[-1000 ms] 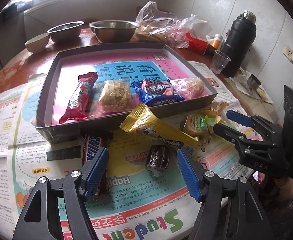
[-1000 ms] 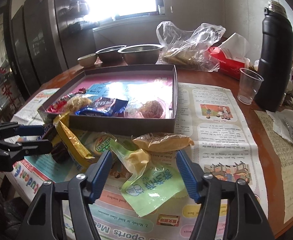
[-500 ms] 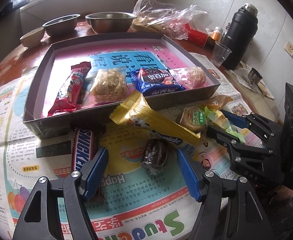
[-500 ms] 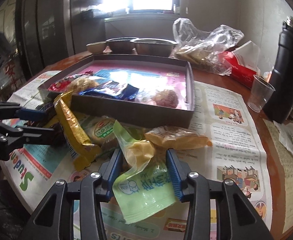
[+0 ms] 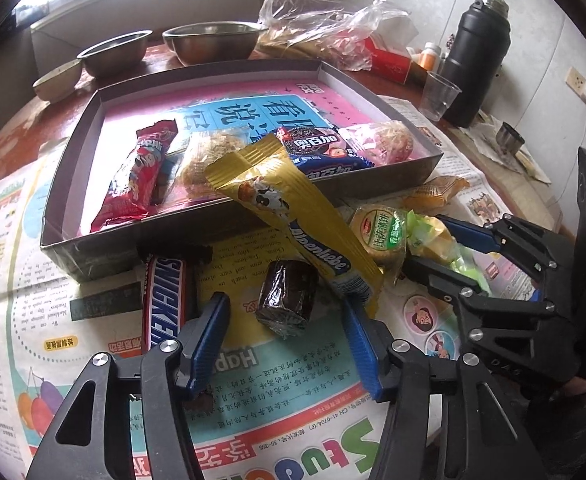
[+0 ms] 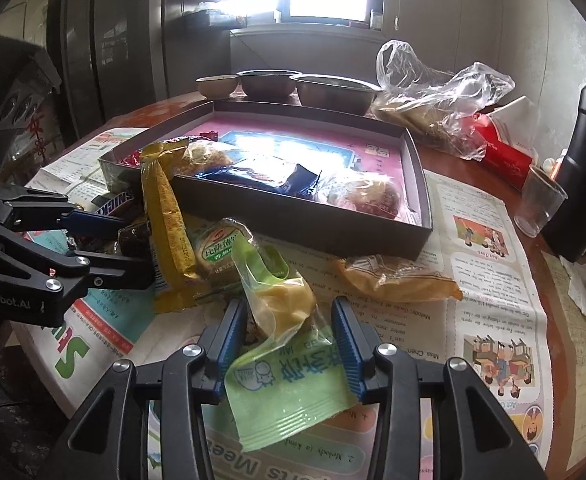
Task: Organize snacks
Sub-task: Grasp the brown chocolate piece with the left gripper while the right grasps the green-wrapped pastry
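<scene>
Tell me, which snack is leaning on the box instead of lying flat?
The long gold wrapper. Its top end rests on the box's front wall, while the Snickers bar and the others outside lie flat on the newspaper.

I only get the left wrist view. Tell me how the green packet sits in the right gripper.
Observer: The green packet lies between the right gripper's fingers, its flat printed end reaching back past the pads. I can't tell if the pads press on it.
Operator: Check the tan packet beside it.
Observer: The tan packet lies on the newspaper, outside the jaws, just beyond the finger on the picture's right.
</scene>
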Tool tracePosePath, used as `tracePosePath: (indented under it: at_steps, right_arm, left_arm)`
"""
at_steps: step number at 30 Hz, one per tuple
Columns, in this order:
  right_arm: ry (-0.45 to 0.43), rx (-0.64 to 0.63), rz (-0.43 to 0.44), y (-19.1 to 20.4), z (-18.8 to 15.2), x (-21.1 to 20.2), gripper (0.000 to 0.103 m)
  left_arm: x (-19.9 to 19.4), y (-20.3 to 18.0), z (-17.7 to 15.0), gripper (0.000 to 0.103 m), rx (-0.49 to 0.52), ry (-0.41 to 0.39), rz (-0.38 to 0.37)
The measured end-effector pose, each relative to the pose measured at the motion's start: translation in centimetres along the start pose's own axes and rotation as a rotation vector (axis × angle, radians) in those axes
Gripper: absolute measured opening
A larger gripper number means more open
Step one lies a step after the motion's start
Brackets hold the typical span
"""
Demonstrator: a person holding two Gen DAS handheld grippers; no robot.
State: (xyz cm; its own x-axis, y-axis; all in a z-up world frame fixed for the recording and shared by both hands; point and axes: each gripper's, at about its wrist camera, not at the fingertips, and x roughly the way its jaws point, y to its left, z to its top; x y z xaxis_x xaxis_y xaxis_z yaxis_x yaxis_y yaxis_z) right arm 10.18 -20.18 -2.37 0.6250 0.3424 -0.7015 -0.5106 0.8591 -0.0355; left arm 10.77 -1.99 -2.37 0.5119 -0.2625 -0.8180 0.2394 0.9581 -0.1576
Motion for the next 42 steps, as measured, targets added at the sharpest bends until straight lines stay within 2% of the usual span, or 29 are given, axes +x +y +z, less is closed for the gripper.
tracePosePath:
  at_steps: [5, 9, 15, 23, 28, 31, 35, 42]
  right_arm:
    - [-0.016, -0.008, -0.008, 0.4, 0.1, 0.3, 0.045]
    - [-0.032, 0.004, -0.001, 0.3, 0.0, 0.4, 0.044]
    - [-0.036, 0.027, 0.023, 0.1, 0.0, 0.4, 0.043]
    - [-0.033, 0.122, 0.08, -1.3, 0.3, -0.1, 0.042]
    - [-0.051, 0.153, 0.09, -2.0, 0.6, -1.1, 0.034]
    - [-0.054, 0.148, 0.077, -2.1, 0.8, -1.2, 0.034]
    - [-0.014, 0.14, 0.06, -1.9, 0.4, -0.3, 0.035]
    - [-0.025, 0.126, 0.03, -1.7, 0.3, -0.2, 0.034]
  left_arm:
    - [0.0, 0.3, 0.1, 0.057, -0.012, -0.006, -0.011]
    - [0.2, 0.3, 0.2, 0.028, 0.0, -0.026, 0.007]
    - [0.2, -0.2, 0.1, 0.028, 0.028, -0.027, 0.013]
    - [-0.5, 0.7, 0.2, 0.028, -0.011, -0.023, -0.018]
    - [-1.9, 1.6, 0.5, 0.028, -0.031, -0.056, -0.009]
    - [-2.3, 2.1, 0.6, 0.028, -0.047, -0.066, -0.002]
    - [-2.7, 2.6, 0.6, 0.028, -0.061, -0.069, -0.002]
    - [-3.6, 3.5, 0.8, 0.028, -0.083, -0.091, -0.003]
